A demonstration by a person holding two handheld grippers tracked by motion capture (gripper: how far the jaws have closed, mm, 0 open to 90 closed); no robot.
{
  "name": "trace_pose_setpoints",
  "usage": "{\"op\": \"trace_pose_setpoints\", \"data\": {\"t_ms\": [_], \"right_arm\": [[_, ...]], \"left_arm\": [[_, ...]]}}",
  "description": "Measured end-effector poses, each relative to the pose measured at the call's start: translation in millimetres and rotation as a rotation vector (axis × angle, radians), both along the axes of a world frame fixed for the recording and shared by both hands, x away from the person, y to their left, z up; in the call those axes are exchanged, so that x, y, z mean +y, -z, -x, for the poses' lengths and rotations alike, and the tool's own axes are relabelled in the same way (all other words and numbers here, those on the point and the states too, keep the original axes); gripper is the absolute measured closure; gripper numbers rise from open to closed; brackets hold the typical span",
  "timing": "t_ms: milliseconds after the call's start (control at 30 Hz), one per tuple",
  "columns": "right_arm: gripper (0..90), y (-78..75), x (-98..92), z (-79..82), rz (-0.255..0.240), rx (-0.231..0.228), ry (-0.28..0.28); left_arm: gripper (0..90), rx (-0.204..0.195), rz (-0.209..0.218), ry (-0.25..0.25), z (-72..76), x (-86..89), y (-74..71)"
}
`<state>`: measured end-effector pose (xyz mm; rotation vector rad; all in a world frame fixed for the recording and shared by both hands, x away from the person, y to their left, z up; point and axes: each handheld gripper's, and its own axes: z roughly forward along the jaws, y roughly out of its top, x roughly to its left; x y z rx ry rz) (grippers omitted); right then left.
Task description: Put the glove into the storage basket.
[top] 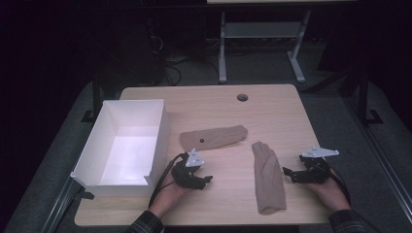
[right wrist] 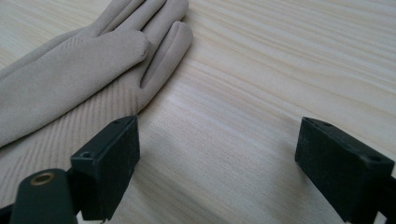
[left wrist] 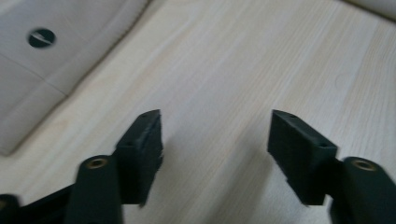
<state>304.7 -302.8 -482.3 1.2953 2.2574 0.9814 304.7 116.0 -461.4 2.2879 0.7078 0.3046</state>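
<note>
- High view: the left gripper [top: 206,180] is lying low over the pale wooden table [top: 277,104], jaws apart and holding nothing. The beige fabric glove with a small dark button [top: 214,137] is lying flat just beyond it, and the open white cardboard box [top: 127,145] is standing just beside it on its outer side.
- High view: the right gripper [top: 286,173] is pointing toward the second beige fabric glove [top: 267,177], which is stretching lengthwise just off its jaw tips, fingers pointing away from the person. Its jaws are standing wide and gripping nothing.
- Left gripper view: both black jaws are standing apart over bare wood with nothing between them. The buttoned glove [left wrist: 46,65] is lying ahead of the left-hand jaw, apart from it.
- Right gripper view: the jaws are spreading wide over bare table. The second glove [right wrist: 79,79] is lying flat ahead, its ribbed cuff sitting just beside the left-hand jaw; whether it is touching the pad I cannot tell.
</note>
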Motion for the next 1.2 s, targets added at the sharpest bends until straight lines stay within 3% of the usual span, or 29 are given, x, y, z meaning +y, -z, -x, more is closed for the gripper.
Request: {"op": "trace_pose_setpoints", "data": {"t_ms": [200, 233, 300, 367, 400, 467, 633, 767, 933, 1033, 1100, 1200], "right_arm": [[13.1, 0.3, 1.0, 0.0, -0.003, -0.002, 0.004], [13.1, 0.3, 1.0, 0.0, -0.002, -0.002, 0.003], [13.1, 0.3, 1.0, 0.0, -0.002, -0.003, 0.001], [13.1, 0.3, 0.9, -0.1, -0.001, -0.004, -0.001], [13.2, 0.3, 0.9, -0.2, 0.001, -0.005, -0.005], [13.2, 0.3, 1.0, -0.1, 0.002, -0.004, -0.009], [13.1, 0.3, 1.1, -0.1, 0.001, -0.004, -0.011], [13.1, 0.3, 1.2, -0.1, 0.001, -0.004, -0.012], [13.1, 0.3, 1.2, 0.0, 0.001, -0.004, -0.012], [13.1, 0.3, 1.2, 0.0, 0.001, -0.004, -0.015], [13.2, 0.3, 1.2, -0.1, 0.001, -0.005, -0.017], [13.1, 0.3, 1.3, -0.1, 0.001, -0.005, -0.018]], "left_arm": [[63.1, -0.004, 0.001, -0.046, -11.0, -6.2, -13.3], [63.1, -0.002, -0.003, -0.062, -15.9, -7.9, -16.8], [76.2, 0.004, -0.001, -0.076, -21.8, -9.8, -20.3], [79.2, -0.017, -0.017, -0.094, -28.2, -11.5, -24.3], [85.4, -0.022, -0.026, -0.11, -34.4, -12.8, -27.4], [89.2, -0.016, -0.02, -0.122, -38.0, -13.4, -28.9], [89.5, -0.018, -0.023, -0.169, -58.7, -16.2, -31.5], [89.5, 0.0, -0.031, -0.239, -82.5, -12.5, -30.1], [89.5, -0.002, -0.036, -0.292, -99.4, -8.7, -29.2], [89.6, -0.015, -0.049, -0.321, -108.3, -9.8, -28.9], [89.6, -0.041, -0.091, -0.34, -120.1, -10.7, -31.0], [89.6, -0.045, -0.099, -0.359, -129.1, -11.3, -30.5]]}}
